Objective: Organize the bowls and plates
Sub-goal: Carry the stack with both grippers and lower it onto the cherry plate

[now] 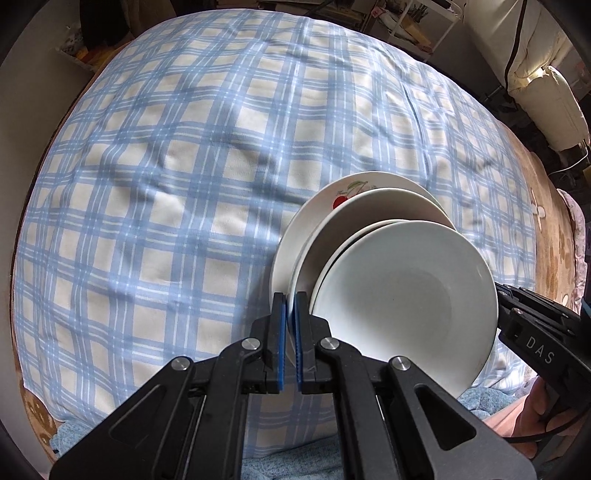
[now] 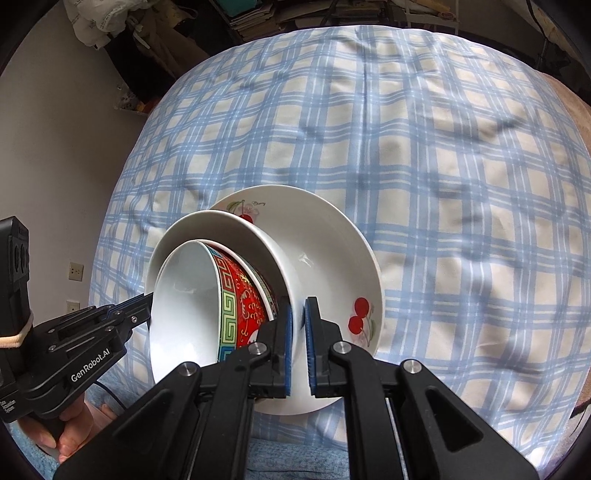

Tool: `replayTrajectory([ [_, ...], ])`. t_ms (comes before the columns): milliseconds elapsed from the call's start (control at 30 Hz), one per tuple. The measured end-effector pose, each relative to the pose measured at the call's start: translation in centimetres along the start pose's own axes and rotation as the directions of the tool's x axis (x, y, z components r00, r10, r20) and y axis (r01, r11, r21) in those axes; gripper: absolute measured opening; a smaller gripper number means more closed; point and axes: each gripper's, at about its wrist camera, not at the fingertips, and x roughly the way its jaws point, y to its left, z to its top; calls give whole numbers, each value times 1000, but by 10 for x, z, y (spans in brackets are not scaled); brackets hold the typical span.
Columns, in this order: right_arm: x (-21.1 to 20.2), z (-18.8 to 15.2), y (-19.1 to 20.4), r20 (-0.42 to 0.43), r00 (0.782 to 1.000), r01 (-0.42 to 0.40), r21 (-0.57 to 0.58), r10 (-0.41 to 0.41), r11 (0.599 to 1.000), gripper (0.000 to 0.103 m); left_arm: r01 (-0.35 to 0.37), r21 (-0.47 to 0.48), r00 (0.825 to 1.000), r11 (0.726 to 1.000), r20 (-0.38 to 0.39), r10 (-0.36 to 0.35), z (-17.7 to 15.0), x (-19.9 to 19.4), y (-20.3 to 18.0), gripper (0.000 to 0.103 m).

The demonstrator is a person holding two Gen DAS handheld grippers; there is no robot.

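A nested stack of dishes is held above a blue checked cloth (image 1: 166, 184). Its base is a white cherry-pattern plate (image 2: 332, 266), also seen in the left wrist view (image 1: 354, 186). On it sit a plain white plate (image 2: 240, 229) and a red-patterned bowl (image 2: 243, 299) with a white inside (image 1: 406, 295). My left gripper (image 1: 290, 299) is shut on the stack's left rim. My right gripper (image 2: 298, 306) is shut on the cherry plate's rim at the opposite side. The stack looks tilted in both views.
The checked cloth (image 2: 443, 166) covers a soft surface with a brown blanket (image 1: 546, 229) at its right edge. Cluttered shelves (image 2: 258, 18) and a grey wall (image 2: 55, 129) stand beyond. A blue towel (image 1: 295, 465) lies at the near edge.
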Motion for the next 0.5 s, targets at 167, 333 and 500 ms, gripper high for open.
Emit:
replayTrajectory([
  [167,-1,1,3,4,1000,11,-21,-10,1000,10,-2,16,1000,1000,14,2,0,0,-1,3],
  [333,-1,0,0,-11,1000,5,-15,-5,1000,10,-9,30,1000,1000,27,8,-1,-1,-1,7],
  [500,-2,-4,1,-19,1000,19,-23,-19,1000,10,-18,45,999,999,27,17,-4,-2,-3,7],
])
